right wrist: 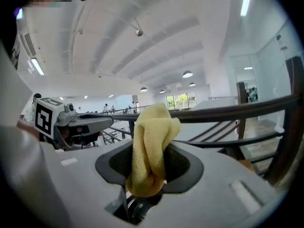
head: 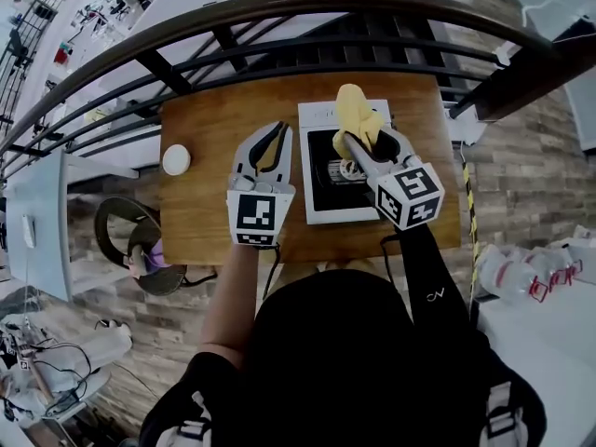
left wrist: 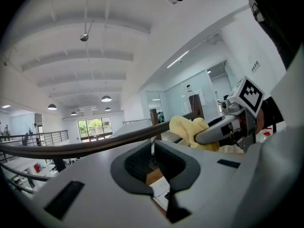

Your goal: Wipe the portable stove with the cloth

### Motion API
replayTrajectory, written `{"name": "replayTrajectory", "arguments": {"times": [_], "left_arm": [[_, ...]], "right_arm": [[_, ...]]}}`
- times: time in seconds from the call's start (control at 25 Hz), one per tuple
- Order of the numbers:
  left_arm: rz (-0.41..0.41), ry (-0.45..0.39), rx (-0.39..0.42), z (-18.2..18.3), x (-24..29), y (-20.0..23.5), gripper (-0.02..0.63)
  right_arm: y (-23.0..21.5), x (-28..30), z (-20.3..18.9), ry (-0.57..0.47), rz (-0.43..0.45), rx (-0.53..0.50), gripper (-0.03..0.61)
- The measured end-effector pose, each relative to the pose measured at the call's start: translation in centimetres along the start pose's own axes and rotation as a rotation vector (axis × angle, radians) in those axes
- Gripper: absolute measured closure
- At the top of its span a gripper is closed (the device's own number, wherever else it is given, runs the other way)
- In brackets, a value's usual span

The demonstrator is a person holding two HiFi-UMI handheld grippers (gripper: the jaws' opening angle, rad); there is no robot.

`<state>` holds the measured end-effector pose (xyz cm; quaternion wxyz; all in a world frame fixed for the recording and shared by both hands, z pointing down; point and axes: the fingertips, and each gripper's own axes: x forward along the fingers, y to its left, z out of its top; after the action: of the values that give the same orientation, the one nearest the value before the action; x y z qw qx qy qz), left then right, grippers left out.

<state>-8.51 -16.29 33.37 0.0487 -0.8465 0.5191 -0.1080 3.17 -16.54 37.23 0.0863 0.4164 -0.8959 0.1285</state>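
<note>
Both arms reach forward, grippers side by side and tipped upward.
The left gripper (head: 276,130), on a bare forearm (head: 231,296), has its jaws drawn together with nothing between them, though a hairline gap may remain at the tips. The right gripper (head: 351,147), on a dark-sleeved arm (head: 430,277), angles toward the left one, jaws clamped on a yellow cloth (right wrist: 151,146).

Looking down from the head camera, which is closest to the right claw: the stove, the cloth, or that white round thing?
1. Cloth, clamped in the right gripper.
2. Portable stove, just beneath it.
3. White disc, far left on the table.
</note>
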Motion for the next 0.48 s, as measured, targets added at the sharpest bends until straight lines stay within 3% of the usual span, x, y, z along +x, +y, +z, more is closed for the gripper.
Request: {"name": "replayTrajectory", "arguments": {"times": [0.24,0.48], "left_arm": [[-0.019,-0.046,0.024,2.4,-0.9,1.5,0.591],[-0.022,-0.08,0.021,3.3,-1.4,2.1,0.591]], "right_arm": [[1.3,-1.0,4.1,-0.126,-0.068,-0.128,0.423],[2.9,-1.1,5.2,-0.174,-0.094,-0.219,0.423]]}}
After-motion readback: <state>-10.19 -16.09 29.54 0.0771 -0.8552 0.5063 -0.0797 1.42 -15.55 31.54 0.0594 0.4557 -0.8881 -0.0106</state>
